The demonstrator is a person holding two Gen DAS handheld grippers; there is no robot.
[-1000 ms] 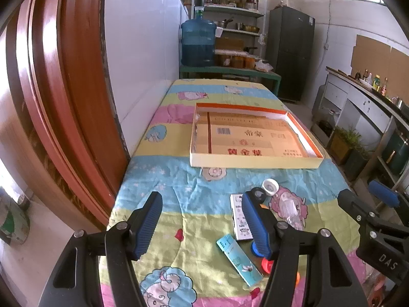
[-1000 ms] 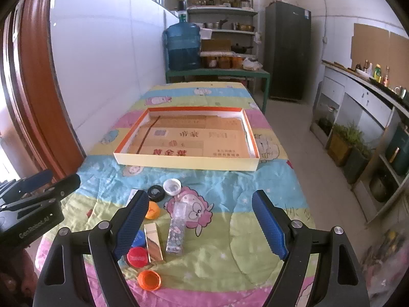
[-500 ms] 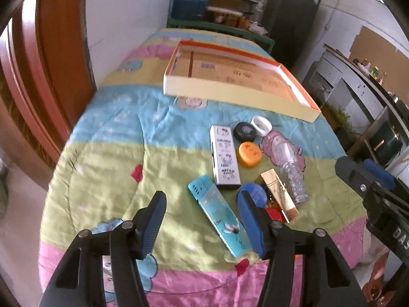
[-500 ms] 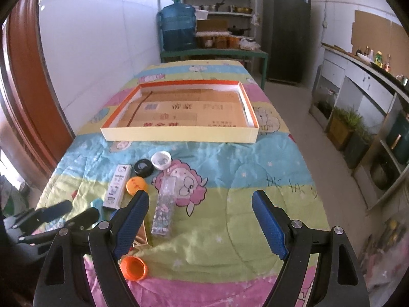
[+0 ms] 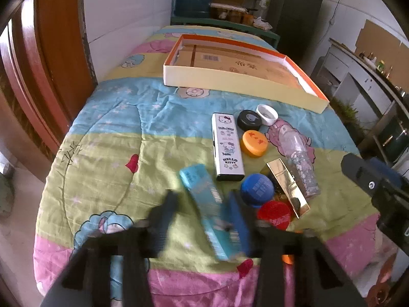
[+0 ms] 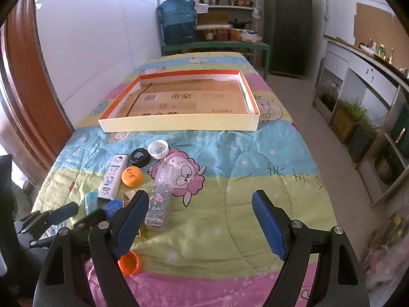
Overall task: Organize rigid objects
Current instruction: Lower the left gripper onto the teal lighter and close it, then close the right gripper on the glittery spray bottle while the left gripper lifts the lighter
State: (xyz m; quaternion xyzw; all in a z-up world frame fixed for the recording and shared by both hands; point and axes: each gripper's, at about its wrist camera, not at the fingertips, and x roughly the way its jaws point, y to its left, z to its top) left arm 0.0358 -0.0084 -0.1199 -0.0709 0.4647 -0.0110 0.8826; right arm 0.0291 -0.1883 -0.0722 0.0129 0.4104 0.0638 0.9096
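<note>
A teal box point(image 5: 202, 192) lies on the patterned bedspread between the fingers of my left gripper point(image 5: 199, 217). Its jaws are closing and blurred; the right finger is at the box, and a gap still shows on the left. Beside it lie a Hello Kitty box point(image 5: 226, 143), black point(image 5: 249, 120), orange point(image 5: 254, 140), blue point(image 5: 257, 189) and red point(image 5: 273, 213) lids, a white cap point(image 5: 267, 111), a gold box point(image 5: 286, 181) and a clear bottle point(image 6: 159, 199). My right gripper point(image 6: 198, 197) is open over bare cloth, right of the bottle.
A shallow cardboard tray point(image 6: 179, 125) with an orange inner rim lies further up the table. An orange cap point(image 6: 130, 262) sits near the front edge. A white wall and a wooden door frame run along the left. The floor drops off on the right.
My left gripper came down over the teal box and its jaws narrowed around it. The right gripper dropped lower towards the table and stayed wide.
</note>
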